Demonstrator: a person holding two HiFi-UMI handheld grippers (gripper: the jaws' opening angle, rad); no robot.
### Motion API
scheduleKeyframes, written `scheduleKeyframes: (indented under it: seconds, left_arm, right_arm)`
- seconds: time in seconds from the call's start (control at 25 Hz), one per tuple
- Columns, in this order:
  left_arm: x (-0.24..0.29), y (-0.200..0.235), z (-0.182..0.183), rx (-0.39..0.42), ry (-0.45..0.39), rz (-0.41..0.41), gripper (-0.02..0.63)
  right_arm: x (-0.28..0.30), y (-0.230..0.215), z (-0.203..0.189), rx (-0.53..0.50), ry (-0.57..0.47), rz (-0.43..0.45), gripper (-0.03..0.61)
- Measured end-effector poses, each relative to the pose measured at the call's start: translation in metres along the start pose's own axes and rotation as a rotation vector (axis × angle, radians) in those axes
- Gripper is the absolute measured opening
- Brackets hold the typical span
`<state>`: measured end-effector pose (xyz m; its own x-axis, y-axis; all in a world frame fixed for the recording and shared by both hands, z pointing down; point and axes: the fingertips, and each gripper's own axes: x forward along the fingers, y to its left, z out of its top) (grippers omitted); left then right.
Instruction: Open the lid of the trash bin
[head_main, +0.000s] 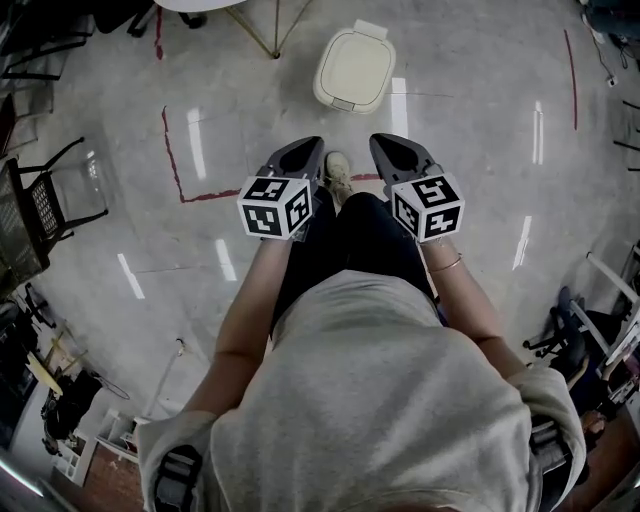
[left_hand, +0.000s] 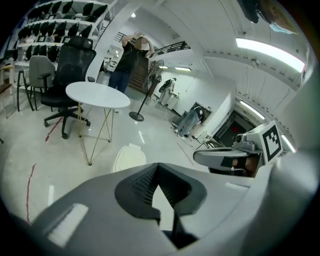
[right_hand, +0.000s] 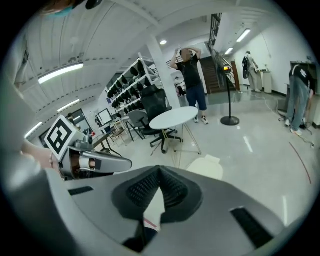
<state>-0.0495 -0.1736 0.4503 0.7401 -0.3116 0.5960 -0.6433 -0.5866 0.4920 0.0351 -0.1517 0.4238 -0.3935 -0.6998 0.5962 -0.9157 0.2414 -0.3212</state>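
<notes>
Two tools, neither engaged. The left hand-held gripper (head_main: 305, 150) and right hand-held gripper (head_main: 392, 150) are both out in front of the body, jaws together with nothing between them.

The trash bin (head_main: 354, 68) sits on the floor (head_main: 480, 130) ahead of the person's shoe (head_main: 338, 172), well apart from both grippers. Its cream lid (head_main: 350, 75) is down flat.

My read is that this is the approach phase, with the lid not yet touched.

How I'd do it:
- Step in and lower one gripper. The bin is roughly centred, so either side works.
- The block on the far edge (head_main: 370, 28) looks like the hinge, but I can't confirm that from here. If it is, work from the near rim.
- Part the jaws before arriving, pinch the lid lip, then swing it in an arc about the hinge rather than straight up.
- The bin looks light and the floor glossy, so it will likely slide or tip. Steady the body with the other gripper.
</notes>
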Motion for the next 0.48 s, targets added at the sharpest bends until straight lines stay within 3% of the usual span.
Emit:
scheduleKeyframes:
  seconds: [0.24, 0.48]
  left_arm:
    - [0.025, 0.022, -0.010, 0.037, 0.068, -0.024, 0.009]
    - [0.055, 0.057, 0.010, 0.089, 0.017, -0.059, 0.009]
  right_arm:
    - [0.029, -0.040, -0.002, 0.068, 0.003, -0.080, 0.008]
    - [0.074, -0.073, 0.000, 0.052, 0.001, -0.151, 0.008]
